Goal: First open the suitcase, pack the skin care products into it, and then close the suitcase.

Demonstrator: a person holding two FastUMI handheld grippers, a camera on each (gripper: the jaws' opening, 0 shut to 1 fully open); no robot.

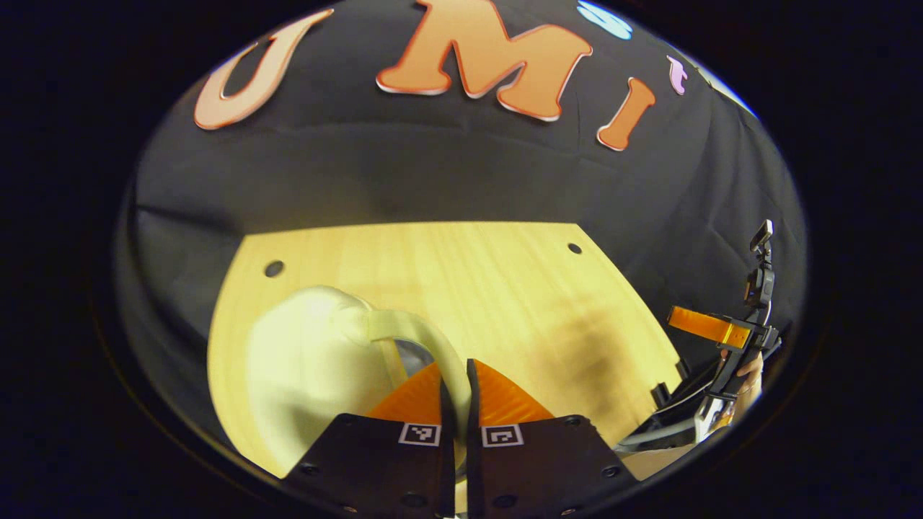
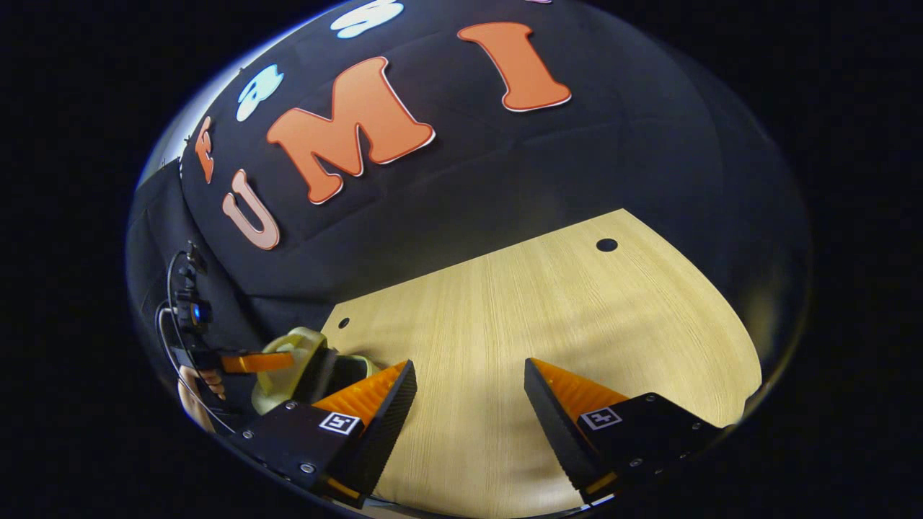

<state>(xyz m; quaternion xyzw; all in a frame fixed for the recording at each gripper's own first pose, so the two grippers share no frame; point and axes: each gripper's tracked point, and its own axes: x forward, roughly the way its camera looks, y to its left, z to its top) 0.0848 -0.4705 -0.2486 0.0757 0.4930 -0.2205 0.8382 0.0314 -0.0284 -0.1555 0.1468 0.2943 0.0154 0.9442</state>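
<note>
A small cream suitcase (image 1: 310,367) lies on the wooden table (image 1: 490,281) at the near left. A cream curved band of it (image 1: 425,339), a handle or the lid's rim, arcs over a dark gap and runs between my left gripper's fingers. My left gripper (image 1: 456,369) is shut on that band. In the right gripper view the suitcase (image 2: 299,346) shows far left with a dark opening, and the left gripper (image 2: 256,360) is at it. My right gripper (image 2: 469,371) hangs open above bare table with nothing between its fingers. It also shows as the right gripper (image 1: 721,339), held by a hand.
The light wooden table (image 2: 577,310) has small round holes near its back corners (image 2: 606,244). Black cloth walls close in behind and at both sides. A cable (image 2: 169,346) trails from the left gripper. A dark shadow lies on the wood right of the suitcase.
</note>
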